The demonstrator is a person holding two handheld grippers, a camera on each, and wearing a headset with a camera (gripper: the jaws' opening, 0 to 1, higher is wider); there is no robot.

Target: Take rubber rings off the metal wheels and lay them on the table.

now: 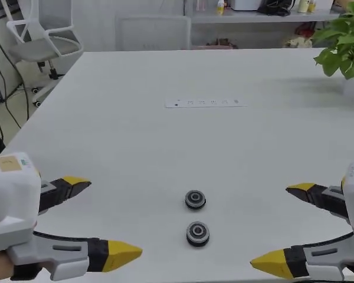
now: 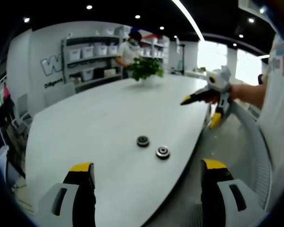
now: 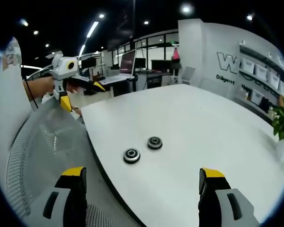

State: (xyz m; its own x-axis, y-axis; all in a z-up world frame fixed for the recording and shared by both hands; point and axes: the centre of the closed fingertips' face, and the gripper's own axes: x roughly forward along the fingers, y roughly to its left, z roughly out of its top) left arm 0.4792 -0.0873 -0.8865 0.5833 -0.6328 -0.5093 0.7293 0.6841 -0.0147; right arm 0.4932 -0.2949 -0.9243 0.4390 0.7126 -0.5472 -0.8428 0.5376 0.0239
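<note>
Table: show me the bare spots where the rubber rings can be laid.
Widest bare stretch of the table: between the far wheel and the socket strip. Smaller patches lie between the wheels and the left gripper, and between them and the right gripper. Crowded: the gap between the far wheel and the near wheel, and the corner by the plant.

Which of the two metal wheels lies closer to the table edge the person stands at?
The near wheel, lower in the head view; the other wheel sits just beyond it, farther onto the table.
</note>
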